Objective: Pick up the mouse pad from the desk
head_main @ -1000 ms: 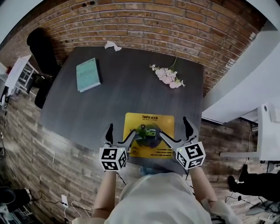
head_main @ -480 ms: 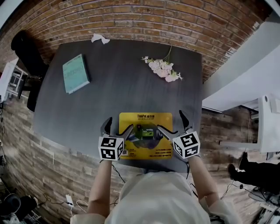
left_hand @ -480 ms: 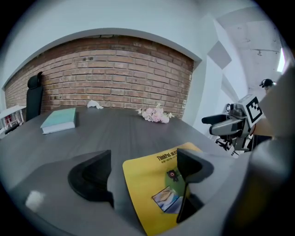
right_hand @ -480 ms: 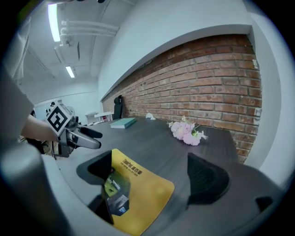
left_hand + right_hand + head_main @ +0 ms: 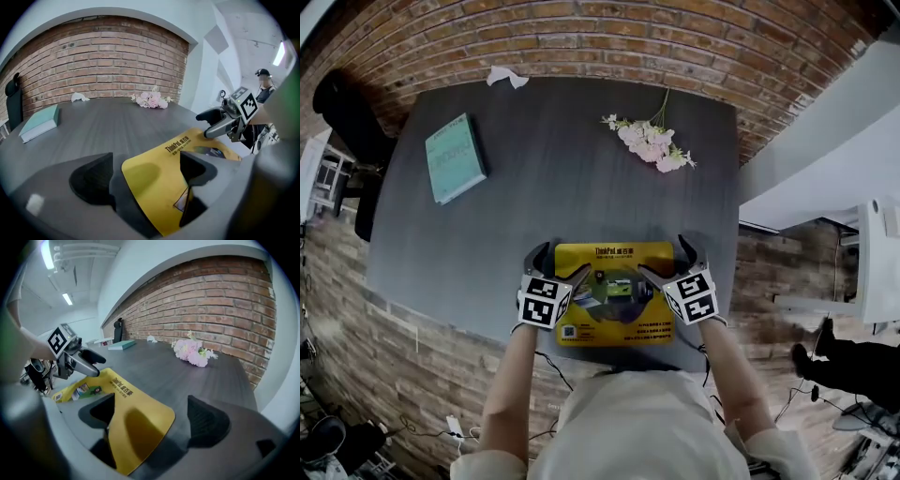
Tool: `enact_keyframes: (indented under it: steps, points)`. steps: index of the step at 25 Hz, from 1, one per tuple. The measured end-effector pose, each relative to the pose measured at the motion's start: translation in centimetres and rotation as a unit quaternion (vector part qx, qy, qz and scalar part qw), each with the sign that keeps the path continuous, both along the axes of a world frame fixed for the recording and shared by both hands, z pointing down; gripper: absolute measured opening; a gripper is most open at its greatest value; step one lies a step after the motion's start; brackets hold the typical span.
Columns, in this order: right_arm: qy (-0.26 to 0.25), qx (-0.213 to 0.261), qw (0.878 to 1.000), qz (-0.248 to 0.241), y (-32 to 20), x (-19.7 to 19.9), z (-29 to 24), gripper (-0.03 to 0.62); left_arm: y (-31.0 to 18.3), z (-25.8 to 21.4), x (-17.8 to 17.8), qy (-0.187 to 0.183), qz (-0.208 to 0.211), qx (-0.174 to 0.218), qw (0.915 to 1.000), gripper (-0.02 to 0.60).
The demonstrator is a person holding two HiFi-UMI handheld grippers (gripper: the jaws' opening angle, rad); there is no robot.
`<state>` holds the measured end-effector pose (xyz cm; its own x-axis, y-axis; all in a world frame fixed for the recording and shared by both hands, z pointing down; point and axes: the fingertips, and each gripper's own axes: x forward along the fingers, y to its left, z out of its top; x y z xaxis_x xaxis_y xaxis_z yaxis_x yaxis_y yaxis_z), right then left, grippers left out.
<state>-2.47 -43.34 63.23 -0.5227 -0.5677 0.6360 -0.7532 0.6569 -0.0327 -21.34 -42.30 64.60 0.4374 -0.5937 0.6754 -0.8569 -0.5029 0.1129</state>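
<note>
Left gripper point(image 5: 146, 176), fingers point(image 5: 93, 180) spread apart, a corner of the yellow mouse pad point(image 5: 157, 190) between them; right gripper point(image 5: 211, 124) at the pad's far edge. On the grey tabletop point(image 5: 103, 131) beyond: teal book point(image 5: 40, 123), crumpled white paper point(image 5: 79, 97), pink flowers point(image 5: 152, 100)

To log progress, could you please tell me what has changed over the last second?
The left gripper and right gripper slid forward along the mouse pad and now straddle its side edges, fingers open, nothing gripped. The pad, book and flowers stayed put.
</note>
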Motion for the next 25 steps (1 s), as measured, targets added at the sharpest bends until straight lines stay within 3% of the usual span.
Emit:
enact_keyframes:
  steps: [7,14,16,22,25]
  points:
    - [0.02,-0.027,0.999,-0.016,0.2,-0.2,2.1,0.491,-0.5,2.4,0.0,-0.021,0.022,-0.021,0.9993,0.448]
    - [0.034,-0.036,0.998,-0.034,0.7,-0.6,2.5,0.465,-0.3,2.3,0.1,-0.025,0.025,-0.016,0.9993,0.442]
    - [0.034,-0.034,0.998,-0.04,0.8,-0.8,2.4,0.435,-0.2,2.3,0.4,-0.026,0.025,-0.015,0.9992,0.413]
    - [0.033,-0.034,0.998,-0.044,1.0,-1.0,2.4,0.422,0.0,2.1,0.7,-0.022,0.012,-0.018,0.9995,0.354]
    - [0.034,-0.039,0.997,-0.056,1.5,-1.6,2.4,0.331,0.3,2.1,1.2,-0.022,0.004,-0.017,0.9996,0.282]
